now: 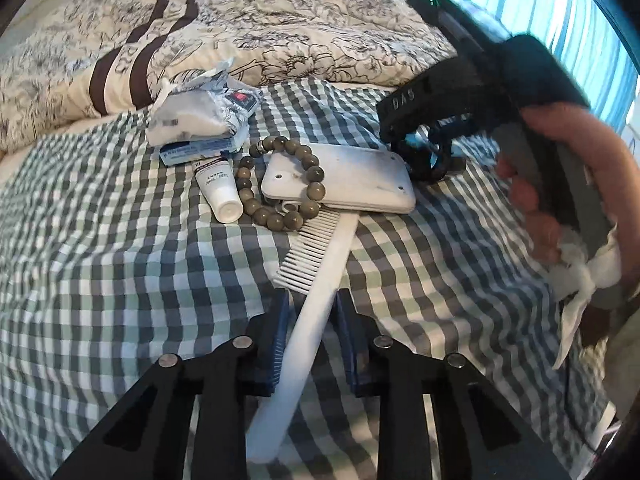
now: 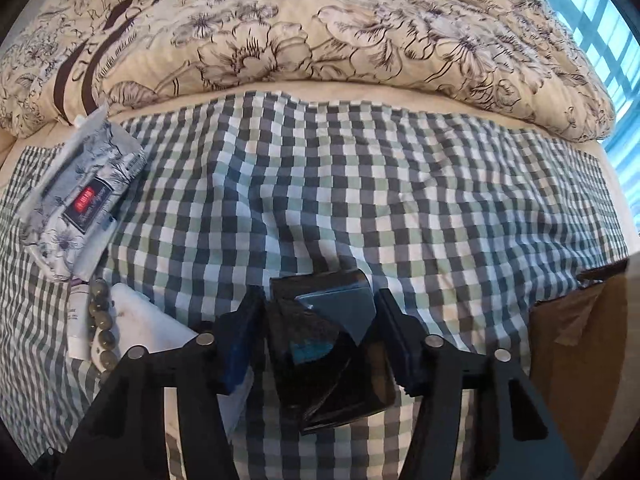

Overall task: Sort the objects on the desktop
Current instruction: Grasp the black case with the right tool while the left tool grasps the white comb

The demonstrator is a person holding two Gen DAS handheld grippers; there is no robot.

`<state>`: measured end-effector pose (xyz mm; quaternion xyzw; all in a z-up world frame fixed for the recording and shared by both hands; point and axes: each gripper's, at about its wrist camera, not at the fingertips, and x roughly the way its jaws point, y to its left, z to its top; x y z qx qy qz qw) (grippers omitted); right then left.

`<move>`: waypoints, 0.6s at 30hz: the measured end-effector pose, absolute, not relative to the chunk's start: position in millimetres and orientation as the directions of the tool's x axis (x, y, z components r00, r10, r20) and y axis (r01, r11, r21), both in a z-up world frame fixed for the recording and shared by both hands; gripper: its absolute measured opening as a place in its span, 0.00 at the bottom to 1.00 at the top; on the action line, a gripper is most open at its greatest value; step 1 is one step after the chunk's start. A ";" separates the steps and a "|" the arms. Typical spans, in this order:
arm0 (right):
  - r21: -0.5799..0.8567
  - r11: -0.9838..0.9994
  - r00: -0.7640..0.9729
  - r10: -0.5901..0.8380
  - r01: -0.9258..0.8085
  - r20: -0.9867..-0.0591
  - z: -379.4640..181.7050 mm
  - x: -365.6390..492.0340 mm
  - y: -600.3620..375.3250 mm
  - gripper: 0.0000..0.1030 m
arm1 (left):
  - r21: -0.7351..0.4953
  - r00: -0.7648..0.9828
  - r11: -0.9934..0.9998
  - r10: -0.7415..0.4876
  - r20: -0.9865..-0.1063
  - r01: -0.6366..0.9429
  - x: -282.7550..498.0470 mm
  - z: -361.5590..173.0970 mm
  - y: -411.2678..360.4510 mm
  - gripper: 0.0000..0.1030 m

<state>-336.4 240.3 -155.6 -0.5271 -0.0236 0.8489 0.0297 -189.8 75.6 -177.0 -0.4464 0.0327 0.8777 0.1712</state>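
Observation:
A white comb (image 1: 316, 264) lies slantwise on the checked sheet (image 1: 120, 240). Its long handle runs down between the blue pads of my left gripper (image 1: 314, 304), which is shut on it. My right gripper (image 2: 320, 296) points down at the sheet and is shut on a glossy black box (image 2: 324, 344) with a grey-blue flap. In the left wrist view the right gripper (image 1: 424, 156) stands at the far right of the pile, with a person's hand (image 1: 560, 184) around its grip. Most of the box is hidden there.
A bead bracelet (image 1: 280, 184) drapes over a flat white case (image 1: 352, 184). Beside them lie a white tube (image 1: 220, 192), a blue-and-white box (image 1: 192, 154) and a tissue pack (image 1: 200, 108). A floral quilt (image 2: 320, 32) is bunched behind. A brown carton (image 2: 572, 320) sits at the right.

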 end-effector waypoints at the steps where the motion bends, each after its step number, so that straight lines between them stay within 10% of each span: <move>1: -0.067 -0.997 -0.452 0.071 -0.025 -0.889 -151.6 -333.4 240.8 0.52 | -0.082 -0.546 -0.939 0.263 -0.796 -0.334 -186.1 -175.4 76.8 0.19; 18: 0.090 -0.996 -0.513 -0.088 0.020 -0.854 -87.4 -274.5 249.8 0.49 | -0.089 -0.585 -0.959 0.236 -0.776 -0.268 -129.7 -131.1 48.0 0.13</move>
